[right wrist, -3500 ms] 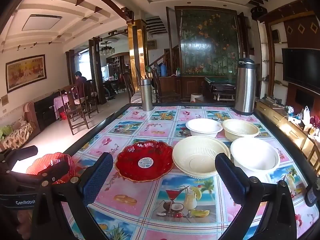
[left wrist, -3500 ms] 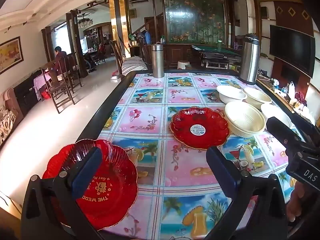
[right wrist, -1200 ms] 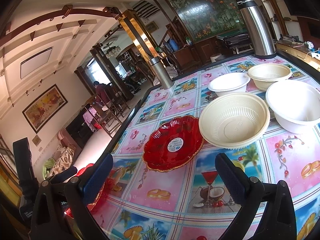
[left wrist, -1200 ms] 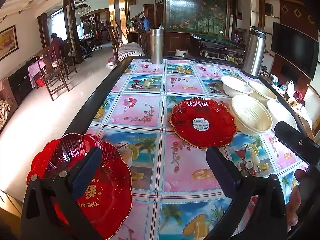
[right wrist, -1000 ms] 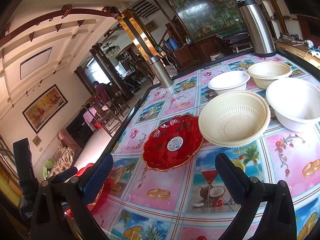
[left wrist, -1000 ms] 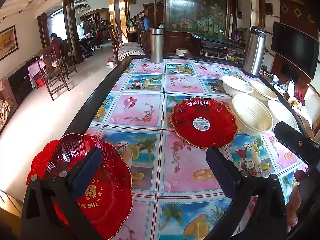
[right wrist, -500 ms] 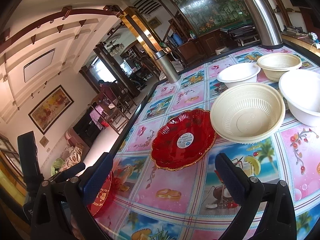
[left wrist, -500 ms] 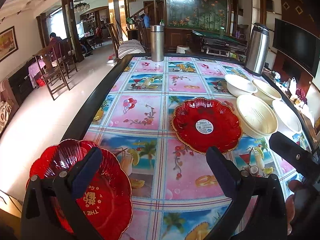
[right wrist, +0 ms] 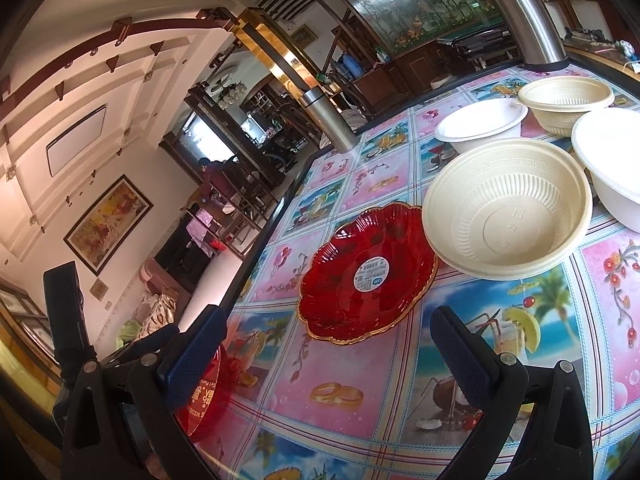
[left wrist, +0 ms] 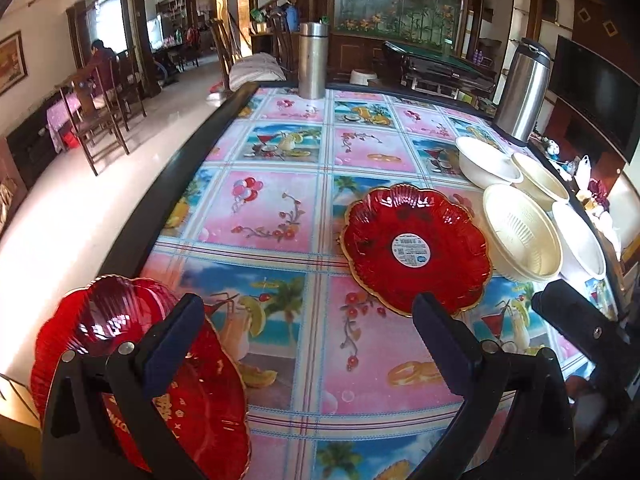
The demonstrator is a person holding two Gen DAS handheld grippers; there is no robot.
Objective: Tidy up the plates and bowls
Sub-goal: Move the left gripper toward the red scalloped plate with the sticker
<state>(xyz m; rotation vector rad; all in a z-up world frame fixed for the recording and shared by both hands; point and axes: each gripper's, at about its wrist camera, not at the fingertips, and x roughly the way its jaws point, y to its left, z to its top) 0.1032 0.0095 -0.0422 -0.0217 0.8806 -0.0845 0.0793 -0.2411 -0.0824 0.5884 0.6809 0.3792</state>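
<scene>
Red lettered plate (left wrist: 132,376), beside the stickered plate (left wrist: 414,248), overhangs the table edge (left wrist: 168,200); both wide-open grippers, left gripper (left wrist: 304,344) and right gripper (right wrist: 332,348), should probably approach its rim slowly.

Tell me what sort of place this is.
Most likely the living and dining hall of a home: a long table under a printed cloth, wooden dining chairs off to one side, and a wall television.

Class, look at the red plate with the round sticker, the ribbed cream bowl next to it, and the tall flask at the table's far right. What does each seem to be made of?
Red plate: likely translucent glossy plastic, possibly glass; the tablecloth pattern shows through, and the rim is gilt.
Cream bowl: matte moulded plastic, by its thin ribbed wall and embossed rim.
Flask: brushed stainless steel, by its grey streaked sheen.
</scene>
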